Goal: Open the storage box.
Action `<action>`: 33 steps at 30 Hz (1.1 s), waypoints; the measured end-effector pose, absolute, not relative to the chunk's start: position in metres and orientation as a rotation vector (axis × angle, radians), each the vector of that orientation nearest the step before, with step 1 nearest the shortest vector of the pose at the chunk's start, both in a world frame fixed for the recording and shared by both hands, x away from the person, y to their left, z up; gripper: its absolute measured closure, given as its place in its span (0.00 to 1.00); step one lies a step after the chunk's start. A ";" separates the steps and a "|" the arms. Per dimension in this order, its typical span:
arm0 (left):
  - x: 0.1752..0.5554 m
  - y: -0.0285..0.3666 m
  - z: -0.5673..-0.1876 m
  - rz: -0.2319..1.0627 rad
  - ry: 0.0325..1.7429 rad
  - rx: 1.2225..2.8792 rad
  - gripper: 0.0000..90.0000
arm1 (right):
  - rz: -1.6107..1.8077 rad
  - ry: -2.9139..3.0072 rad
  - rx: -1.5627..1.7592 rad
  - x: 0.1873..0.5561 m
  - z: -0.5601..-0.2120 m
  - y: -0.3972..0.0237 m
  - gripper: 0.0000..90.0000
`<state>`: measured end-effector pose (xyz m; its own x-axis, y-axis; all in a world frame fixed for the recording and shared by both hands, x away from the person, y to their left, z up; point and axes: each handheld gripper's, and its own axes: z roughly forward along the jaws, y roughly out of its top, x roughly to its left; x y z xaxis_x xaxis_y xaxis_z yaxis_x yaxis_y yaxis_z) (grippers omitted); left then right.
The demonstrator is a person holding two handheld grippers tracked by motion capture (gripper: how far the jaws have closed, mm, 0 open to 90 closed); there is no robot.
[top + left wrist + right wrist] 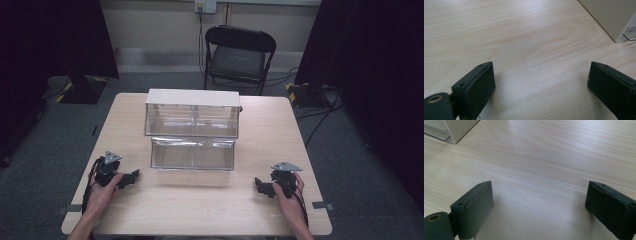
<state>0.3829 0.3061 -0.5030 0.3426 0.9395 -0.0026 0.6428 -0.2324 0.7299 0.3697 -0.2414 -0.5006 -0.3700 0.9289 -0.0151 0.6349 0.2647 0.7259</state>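
The left gripper [131, 177] and right gripper [260, 186] are held spread wide, ungrasping, flanking the drawer box [192, 127].

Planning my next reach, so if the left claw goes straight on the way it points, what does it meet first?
Probably bare light wooden table; the white-topped clear plastic drawer box sits off to one side of the open left claw.

A recording lab or studio is showing here: black curtains [60, 35] are hanging around a wooden surface [200, 200], cables [320, 117] are trailing over grey carpet [350, 175].
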 end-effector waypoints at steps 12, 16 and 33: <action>0.383 0.306 -0.503 0.593 1.379 1.971 0.08 | 0.885 2.103 1.413 0.369 -0.500 -0.241 0.09; 0.383 0.306 -0.503 0.594 1.380 1.971 0.08 | 0.905 2.127 1.398 0.368 -0.498 -0.239 0.16; 0.383 0.306 -0.503 0.593 1.379 1.971 0.08 | 0.979 2.118 1.370 0.365 -0.485 -0.232 0.16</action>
